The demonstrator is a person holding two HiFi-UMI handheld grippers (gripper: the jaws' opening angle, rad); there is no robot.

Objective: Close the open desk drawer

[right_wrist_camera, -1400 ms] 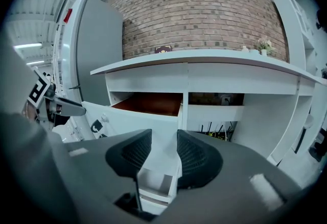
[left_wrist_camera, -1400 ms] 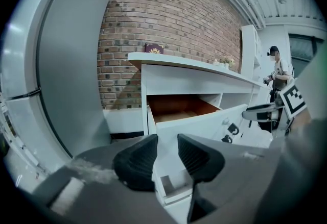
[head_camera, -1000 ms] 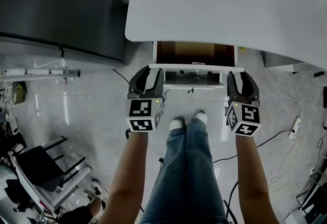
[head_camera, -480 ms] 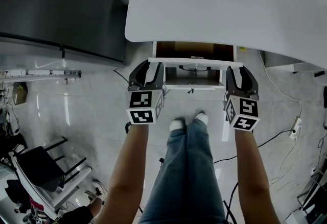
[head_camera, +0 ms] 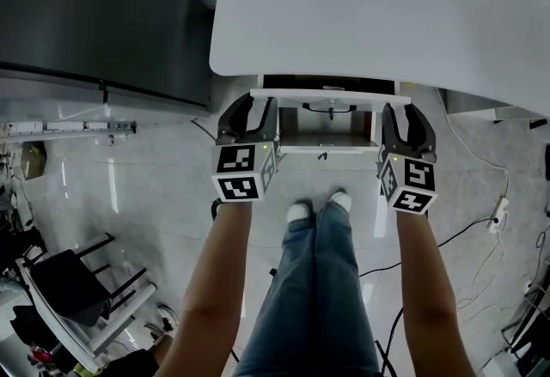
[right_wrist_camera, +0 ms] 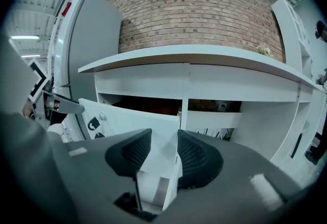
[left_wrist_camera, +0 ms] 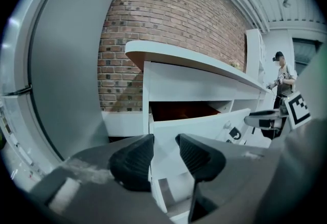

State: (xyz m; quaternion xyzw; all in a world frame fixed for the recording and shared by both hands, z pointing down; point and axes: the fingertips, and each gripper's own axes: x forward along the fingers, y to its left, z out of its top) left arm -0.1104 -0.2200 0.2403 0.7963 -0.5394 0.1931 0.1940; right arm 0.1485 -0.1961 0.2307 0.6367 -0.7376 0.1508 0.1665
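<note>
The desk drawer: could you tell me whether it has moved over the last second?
Yes. The drawer front has slid inward, up the head view toward the desktop edge, which now hides most of its brown interior.

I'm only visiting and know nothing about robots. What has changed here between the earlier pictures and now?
The drawer has slid further in under the desk, and its brown inside is now nearly hidden from above. The left tool and the right tool moved toward the desk with it, one at each end of the drawer front. Nothing was picked up or let go. The desk and the person's feet stayed put.
</note>
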